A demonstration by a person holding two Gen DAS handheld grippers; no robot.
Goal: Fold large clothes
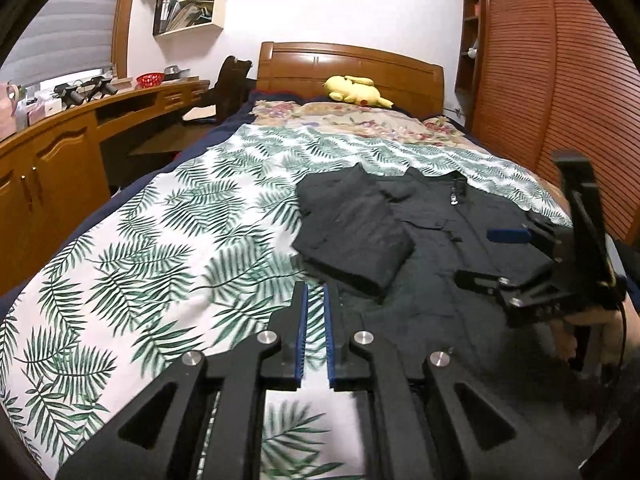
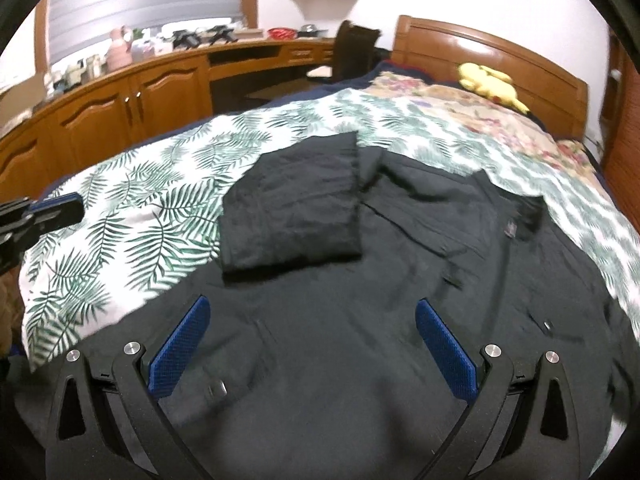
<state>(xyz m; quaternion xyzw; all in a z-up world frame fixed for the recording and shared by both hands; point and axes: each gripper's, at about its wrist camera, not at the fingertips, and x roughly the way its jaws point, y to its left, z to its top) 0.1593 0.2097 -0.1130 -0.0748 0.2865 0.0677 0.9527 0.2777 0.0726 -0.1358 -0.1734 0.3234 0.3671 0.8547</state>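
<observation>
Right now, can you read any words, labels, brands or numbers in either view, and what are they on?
None can be read.
Jacket: a small tag near the collar, too small and blurred to read.
Binders on the wall shelf: spines too small to read.
Items on the desk: any labels are blurred.
Plush toy and bedspread: pattern only, no text.

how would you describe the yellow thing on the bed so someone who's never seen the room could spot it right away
Start at the wooden headboard at the far end of the bed. Right in front of it, on the floral bedding near the pillows, lies a yellow plush toy on its side. It is the only bright yellow thing on the bed; the dark jacket lies much nearer, on the leaf-print cover.
</observation>
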